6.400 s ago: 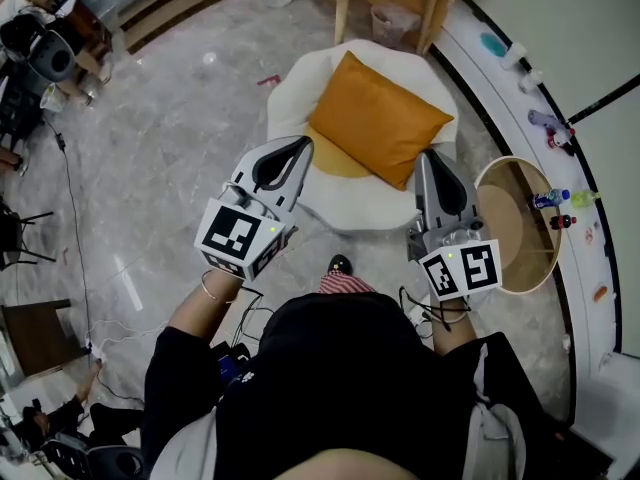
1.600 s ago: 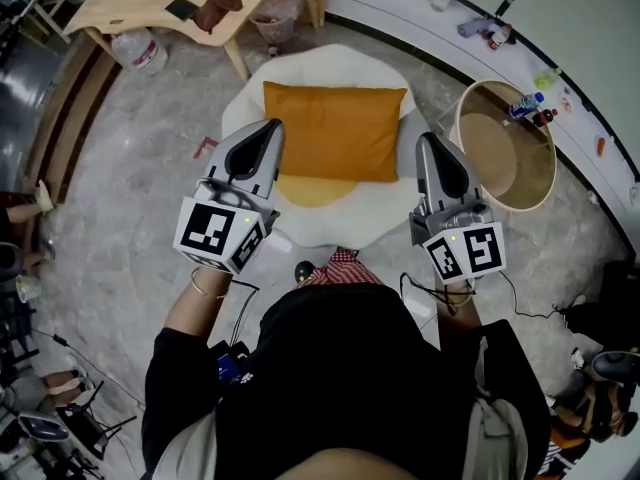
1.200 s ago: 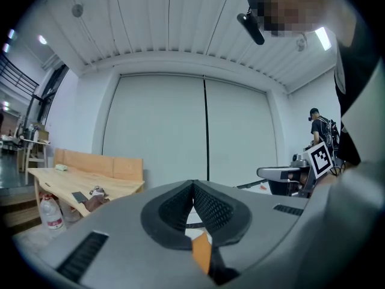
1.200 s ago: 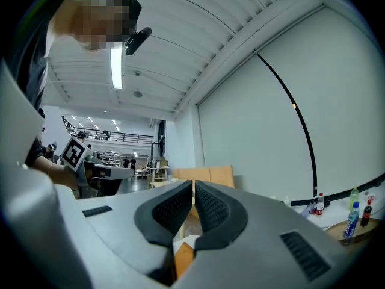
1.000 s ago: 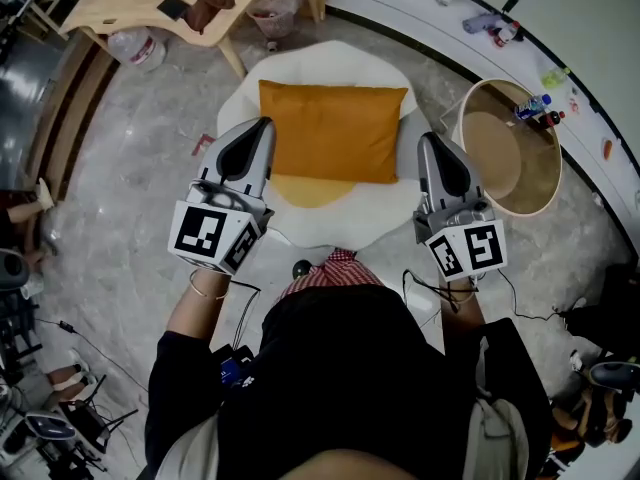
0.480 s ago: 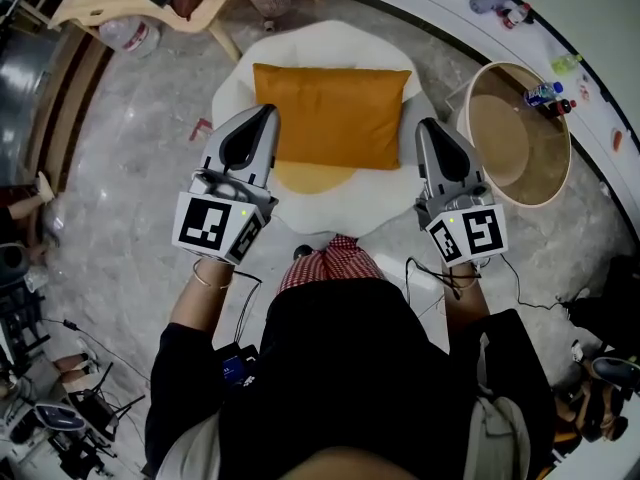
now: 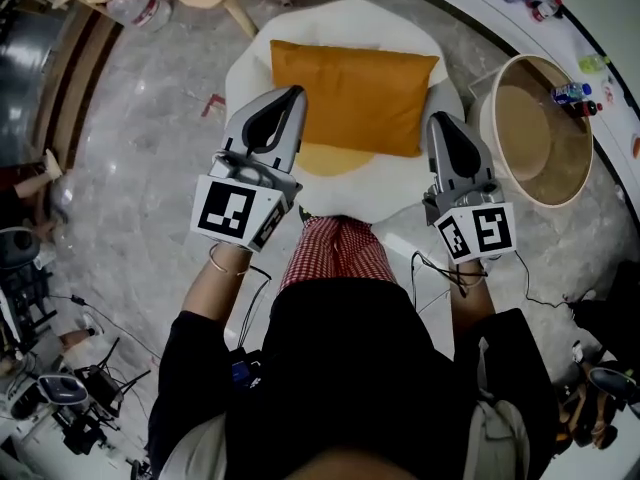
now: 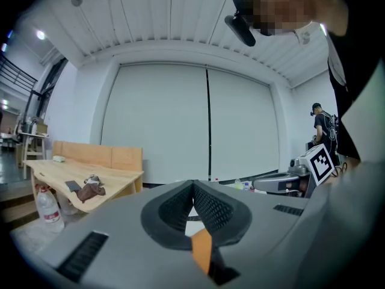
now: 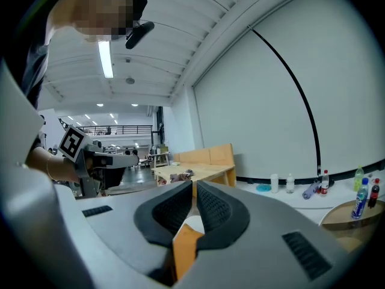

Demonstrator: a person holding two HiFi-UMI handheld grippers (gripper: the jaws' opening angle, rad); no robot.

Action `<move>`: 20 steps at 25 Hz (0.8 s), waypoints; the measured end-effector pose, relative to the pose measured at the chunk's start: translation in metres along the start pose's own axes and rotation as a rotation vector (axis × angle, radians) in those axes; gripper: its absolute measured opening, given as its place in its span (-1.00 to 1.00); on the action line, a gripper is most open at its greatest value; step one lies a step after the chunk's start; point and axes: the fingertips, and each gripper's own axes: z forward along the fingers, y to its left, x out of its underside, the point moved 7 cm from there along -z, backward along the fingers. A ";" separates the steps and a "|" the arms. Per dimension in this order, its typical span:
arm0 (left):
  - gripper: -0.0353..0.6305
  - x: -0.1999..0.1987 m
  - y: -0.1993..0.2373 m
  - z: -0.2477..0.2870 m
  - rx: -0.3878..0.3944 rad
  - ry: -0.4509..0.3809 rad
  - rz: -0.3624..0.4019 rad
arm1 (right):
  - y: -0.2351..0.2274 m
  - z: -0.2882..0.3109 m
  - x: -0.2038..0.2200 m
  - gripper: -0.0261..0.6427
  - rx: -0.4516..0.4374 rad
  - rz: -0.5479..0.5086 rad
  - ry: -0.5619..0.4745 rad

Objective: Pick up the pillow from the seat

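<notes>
Grey marbled stone floor [image 7: 150, 168] fills most of my head view. On it sits the white rounded cushioned seat [image 7: 345, 23], with a yellow round patch [image 7: 330, 158] on its near part. The light wooden table [image 8: 84, 173] stands beyond the seat, on the left. A round wooden side table with a raised rim [image 7: 520, 138] is just right of the seat.

The orange rectangular fabric pillow [image 7: 355, 93] lies flat on the seat, long side across, not lifted. It covers the far part of the yellow patch.

My left gripper [image 7: 290, 93] shows at the pillow's near left corner. Its jaws are pressed together with nothing pinched, seen in the left gripper view [image 8: 194, 188]. My right gripper [image 7: 440, 118] is just beside the pillow's right end, over the seat edge. Its jaws are also pressed together and empty [image 9: 194, 188]. I can't tell if either tip touches the fabric.

A clear plastic water jug [image 7: 140, 10] stands by the wooden table. Small coloured bottles [image 7: 575, 93] stand at the side table's far edge.
</notes>
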 end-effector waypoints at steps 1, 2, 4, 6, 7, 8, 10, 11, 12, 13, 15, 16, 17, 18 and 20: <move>-0.87 0.003 0.003 0.001 0.001 0.007 -0.009 | 0.001 0.003 0.002 -0.85 0.006 0.001 0.006; -0.87 0.007 0.006 0.001 0.003 0.015 -0.020 | 0.003 0.006 0.004 -0.85 0.013 0.002 0.011; -0.87 0.016 0.014 0.003 0.008 0.027 -0.042 | 0.005 0.012 0.008 -0.85 0.029 0.003 0.014; -0.87 0.026 0.024 0.004 0.008 0.031 -0.060 | 0.006 0.017 0.014 -0.85 0.046 0.004 0.020; -0.87 0.031 0.029 0.004 0.006 0.034 -0.069 | 0.007 0.020 0.018 -0.85 0.054 0.006 0.026; -0.87 0.036 0.034 0.003 0.004 0.041 -0.078 | 0.008 0.023 0.021 -0.85 0.061 0.009 0.032; -0.87 0.045 0.044 0.002 0.004 0.057 -0.090 | 0.010 0.029 0.028 -0.85 0.071 0.018 0.041; -0.87 0.048 0.048 0.003 0.001 0.059 -0.093 | 0.009 0.031 0.032 -0.85 0.076 0.023 0.045; -0.87 0.051 0.052 0.005 -0.001 0.062 -0.097 | 0.008 0.032 0.036 -0.85 0.081 0.029 0.049; -0.87 0.056 0.054 0.007 0.001 0.071 -0.106 | 0.005 0.034 0.040 -0.85 0.087 0.033 0.054; -0.87 0.066 0.058 0.011 0.010 0.093 -0.130 | 0.001 0.038 0.047 -0.85 0.093 0.036 0.064; -0.87 0.071 0.061 0.012 0.008 0.095 -0.136 | -0.001 0.040 0.051 -0.85 0.093 0.035 0.070; -0.87 0.075 0.064 0.013 0.005 0.088 -0.139 | -0.002 0.042 0.055 -0.85 0.093 0.033 0.078; -0.87 0.077 0.065 0.015 0.007 0.074 -0.140 | -0.004 0.043 0.059 -0.85 0.093 0.032 0.086; -0.87 0.079 0.066 0.021 0.021 0.033 -0.153 | -0.008 0.047 0.066 -0.85 0.098 0.032 0.096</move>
